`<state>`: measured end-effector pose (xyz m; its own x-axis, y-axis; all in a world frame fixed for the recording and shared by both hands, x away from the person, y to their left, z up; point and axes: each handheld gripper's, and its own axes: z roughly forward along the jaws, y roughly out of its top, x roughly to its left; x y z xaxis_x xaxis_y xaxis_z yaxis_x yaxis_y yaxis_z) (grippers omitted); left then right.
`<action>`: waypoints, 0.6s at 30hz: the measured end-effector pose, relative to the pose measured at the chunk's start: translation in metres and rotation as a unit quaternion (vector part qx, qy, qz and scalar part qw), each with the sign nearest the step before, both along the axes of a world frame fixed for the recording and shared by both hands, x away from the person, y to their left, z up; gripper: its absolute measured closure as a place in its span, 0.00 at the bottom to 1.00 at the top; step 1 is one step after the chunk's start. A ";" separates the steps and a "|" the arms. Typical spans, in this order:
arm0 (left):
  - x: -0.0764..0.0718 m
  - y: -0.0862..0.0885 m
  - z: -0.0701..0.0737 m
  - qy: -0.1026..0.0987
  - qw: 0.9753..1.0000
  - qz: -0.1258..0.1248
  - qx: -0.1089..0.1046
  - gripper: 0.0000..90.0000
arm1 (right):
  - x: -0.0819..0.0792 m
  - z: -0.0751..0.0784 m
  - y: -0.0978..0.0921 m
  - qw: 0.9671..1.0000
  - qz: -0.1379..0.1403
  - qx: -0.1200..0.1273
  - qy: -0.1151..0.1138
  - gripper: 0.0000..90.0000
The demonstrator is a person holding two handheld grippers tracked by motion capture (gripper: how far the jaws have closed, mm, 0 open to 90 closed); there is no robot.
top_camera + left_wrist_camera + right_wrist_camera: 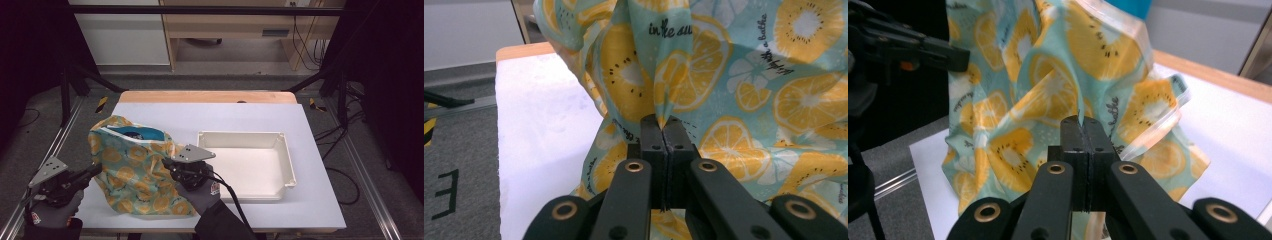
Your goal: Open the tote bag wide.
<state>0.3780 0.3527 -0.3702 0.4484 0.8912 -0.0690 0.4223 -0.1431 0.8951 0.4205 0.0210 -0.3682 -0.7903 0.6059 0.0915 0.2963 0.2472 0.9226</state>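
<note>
- Bag [131, 167]: soft patterned plastic film, standing crumpled on the table's [320, 200] left half, just left of the white tray [250, 165].
- Left gripper [663, 131]: jaws clenched on a pinched fold of the bag's side.
- Right gripper [1082, 131]: jaws clenched on a fold of the opposite side.
- Handling, judged: light, limp and slick; film will crease and may slip from a shallow pinch.
- Best hold, judged: a deep bite on a gathered fold or the stiffer rim near the mouth.
- Tray appears empty.
</note>
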 end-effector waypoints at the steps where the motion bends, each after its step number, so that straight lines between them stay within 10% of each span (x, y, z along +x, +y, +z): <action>1: 0.001 0.000 0.000 0.001 1.000 0.000 -0.001 0.99 | 0.001 -0.002 0.000 1.000 -0.002 0.000 0.003 1.00; 18: 0.000 0.004 0.039 -0.049 0.999 0.013 -0.003 0.62 | 0.000 -0.003 0.000 1.000 -0.004 -0.001 0.002 1.00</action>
<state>0.3783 0.3566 -0.3310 0.4290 0.9028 -0.0311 0.3369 -0.1280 0.9328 0.4208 0.0206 -0.3717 -0.7845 0.6129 0.0941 0.3025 0.2458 0.9209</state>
